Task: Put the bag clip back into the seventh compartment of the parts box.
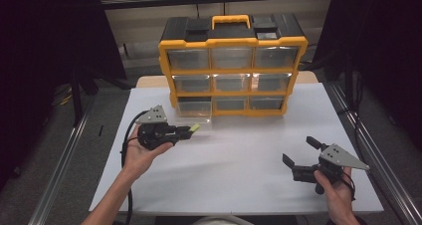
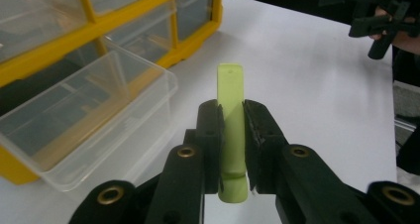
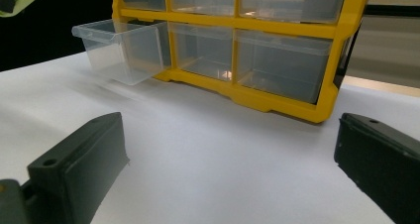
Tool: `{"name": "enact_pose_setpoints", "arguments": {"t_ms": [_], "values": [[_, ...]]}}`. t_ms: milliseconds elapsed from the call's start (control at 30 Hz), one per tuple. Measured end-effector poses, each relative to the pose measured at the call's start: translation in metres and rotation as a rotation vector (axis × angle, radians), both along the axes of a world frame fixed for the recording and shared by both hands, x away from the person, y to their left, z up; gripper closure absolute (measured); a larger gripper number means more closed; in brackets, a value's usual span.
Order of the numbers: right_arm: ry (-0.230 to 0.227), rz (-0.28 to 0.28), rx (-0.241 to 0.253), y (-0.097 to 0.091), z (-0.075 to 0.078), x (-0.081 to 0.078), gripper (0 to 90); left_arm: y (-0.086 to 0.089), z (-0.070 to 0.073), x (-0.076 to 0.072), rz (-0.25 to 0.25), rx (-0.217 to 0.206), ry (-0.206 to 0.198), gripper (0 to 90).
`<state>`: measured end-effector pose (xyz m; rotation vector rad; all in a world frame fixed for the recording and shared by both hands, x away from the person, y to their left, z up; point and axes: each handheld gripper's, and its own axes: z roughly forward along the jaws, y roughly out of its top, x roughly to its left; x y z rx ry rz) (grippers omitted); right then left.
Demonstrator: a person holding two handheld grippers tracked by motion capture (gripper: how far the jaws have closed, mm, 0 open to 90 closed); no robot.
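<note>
Left gripper (image 2: 232,135) seen at frame centre, jaws pinched on green clip (image 2: 232,100). Pulled-out clear drawer (image 2: 89,125) at left. Right gripper (image 1: 302,160) seen lower right, jaws spread, nothing held.

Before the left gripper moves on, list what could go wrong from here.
1. The left gripper pinches the pale green piece only across its narrow middle, with much of it sticking out past the jaws; it might twist or slip.
2. The clear drawer is pulled well out of the yellow cabinet; a knock could tip it or pull it free.
3. The right gripper is open and far from the drawer, so it could not steady it.
</note>
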<state>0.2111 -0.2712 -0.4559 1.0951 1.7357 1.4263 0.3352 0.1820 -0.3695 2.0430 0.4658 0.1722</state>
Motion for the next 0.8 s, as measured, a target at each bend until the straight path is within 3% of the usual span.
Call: {"name": "enact_pose_setpoints", "arguments": {"t_ms": [167,267,400,533,800], "values": [[0.003,-0.005,-0.002,0.0,0.0,0.001,0.0,0.007,0.014,0.005,0.024,0.004,-0.01,78.6],[0.01,-0.003,-0.002,0.0,0.0,0.001,0.0,0.009,0.021,0.012,-0.004,-0.006,-0.009,78.6],[0.006,-0.002,-0.002,0.0,-0.001,0.003,0.0,0.009,0.028,0.018,0.02,0.004,-0.011,78.6],[0.008,0.001,-0.003,0.001,-0.001,0.003,0.0,0.006,0.033,0.022,0.023,0.045,-0.015,78.6],[0.005,0.005,-0.005,0.0,-0.001,0.002,0.0,0.001,0.039,0.034,0.029,0.087,-0.019,78.6]]}}
